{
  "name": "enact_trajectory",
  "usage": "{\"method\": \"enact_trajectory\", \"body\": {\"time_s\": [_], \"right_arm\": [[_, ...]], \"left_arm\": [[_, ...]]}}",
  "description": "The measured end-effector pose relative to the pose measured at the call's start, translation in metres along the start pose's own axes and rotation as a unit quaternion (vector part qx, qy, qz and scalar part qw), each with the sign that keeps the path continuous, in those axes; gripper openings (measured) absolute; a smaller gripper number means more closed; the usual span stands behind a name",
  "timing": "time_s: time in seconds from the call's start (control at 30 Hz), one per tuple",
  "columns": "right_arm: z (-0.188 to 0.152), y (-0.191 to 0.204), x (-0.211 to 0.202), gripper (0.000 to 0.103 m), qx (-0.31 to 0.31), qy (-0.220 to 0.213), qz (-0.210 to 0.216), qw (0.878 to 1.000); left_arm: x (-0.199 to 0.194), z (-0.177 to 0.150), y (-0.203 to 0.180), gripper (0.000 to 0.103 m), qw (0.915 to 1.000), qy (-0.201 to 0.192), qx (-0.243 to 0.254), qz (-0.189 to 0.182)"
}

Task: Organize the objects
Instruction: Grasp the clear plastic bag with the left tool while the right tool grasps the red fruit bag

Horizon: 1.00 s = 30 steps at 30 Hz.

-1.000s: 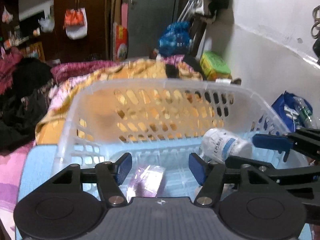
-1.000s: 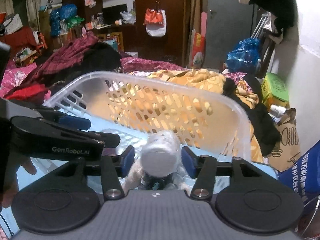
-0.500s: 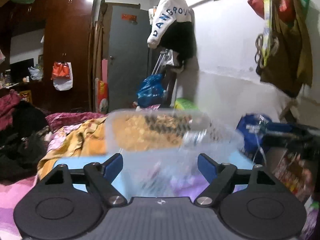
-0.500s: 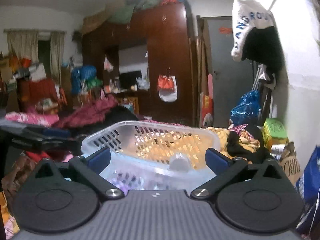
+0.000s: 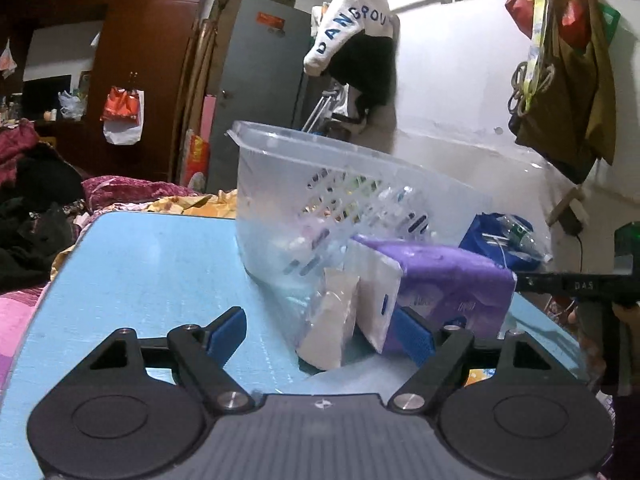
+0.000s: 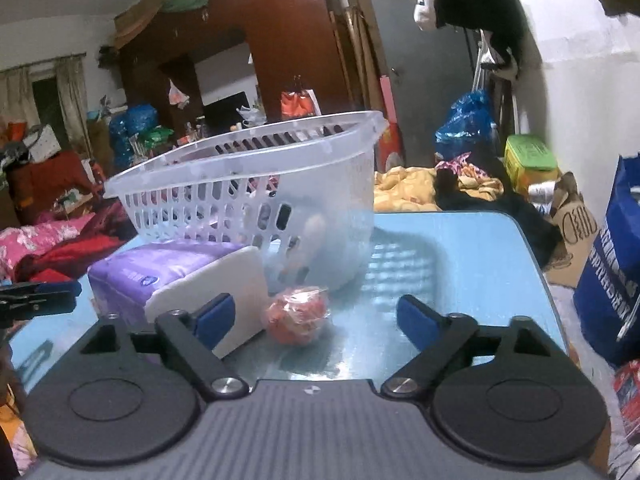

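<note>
A clear plastic basket (image 5: 340,184) (image 6: 248,184) stands on the light blue table (image 5: 140,272) (image 6: 460,256) with small items inside. In front of it lie a purple tissue pack (image 5: 452,280) (image 6: 160,268), a white flat pack (image 5: 376,300) (image 6: 224,292) and a red wrapped ball (image 6: 298,314). My left gripper (image 5: 320,330) is open and low behind the packs. My right gripper (image 6: 316,316) is open, with the red ball between its open fingers but not touched. The other gripper's tip shows at the left edge (image 6: 40,294).
A bed with piled clothes (image 6: 52,240) lies to the left. A blue bag (image 6: 616,280) stands right of the table. Yellow bedding (image 6: 408,188), a green box (image 6: 528,160) and a dark wardrobe (image 6: 260,48) lie behind.
Both grippers have pulled back out of the basket and dropped low to the table. The right gripper let go of the white bottle. The packs and ball now lie in front.
</note>
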State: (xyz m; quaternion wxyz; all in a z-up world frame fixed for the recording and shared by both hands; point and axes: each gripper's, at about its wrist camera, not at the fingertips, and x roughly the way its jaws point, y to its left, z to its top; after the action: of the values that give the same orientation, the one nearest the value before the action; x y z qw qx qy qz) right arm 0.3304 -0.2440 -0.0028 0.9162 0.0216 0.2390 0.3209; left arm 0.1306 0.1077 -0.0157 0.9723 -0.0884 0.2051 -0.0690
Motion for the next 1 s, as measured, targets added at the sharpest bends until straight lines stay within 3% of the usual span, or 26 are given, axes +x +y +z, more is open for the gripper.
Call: {"method": "enact_trajectory", "body": {"time_s": [0.17, 0.27, 0.6, 0.73, 0.83, 1.0], "right_arm": [[-0.005, 0.006, 0.005, 0.069, -0.009, 0.014, 0.007, 1.0], [-0.012, 0.009, 0.008, 0.061, -0.012, 0.025, 0.003, 1.0], [-0.018, 0.003, 0.011, 0.056, -0.014, 0.04, 0.002, 0.999], [-0.022, 0.004, 0.012, 0.049, -0.016, 0.048, -0.002, 0.999], [-0.024, 0.01, 0.008, 0.048, -0.027, 0.04, -0.009, 0.999], [-0.026, 0.009, 0.004, 0.047, -0.024, 0.029, -0.01, 0.999]], "left_arm": [[0.008, -0.005, -0.001, 0.08, 1.0, 0.006, 0.001, 0.001], [0.005, -0.008, 0.002, 0.066, 0.9999, 0.003, 0.004, 0.012], [0.012, -0.009, -0.014, 0.062, 0.9989, 0.014, 0.035, 0.029], [0.013, -0.01, -0.018, 0.061, 0.9983, 0.016, 0.04, 0.039], [0.013, -0.012, -0.02, 0.036, 0.9974, 0.015, 0.051, 0.049], [0.006, -0.017, -0.029, 0.034, 0.9955, -0.012, 0.076, 0.055]]}}
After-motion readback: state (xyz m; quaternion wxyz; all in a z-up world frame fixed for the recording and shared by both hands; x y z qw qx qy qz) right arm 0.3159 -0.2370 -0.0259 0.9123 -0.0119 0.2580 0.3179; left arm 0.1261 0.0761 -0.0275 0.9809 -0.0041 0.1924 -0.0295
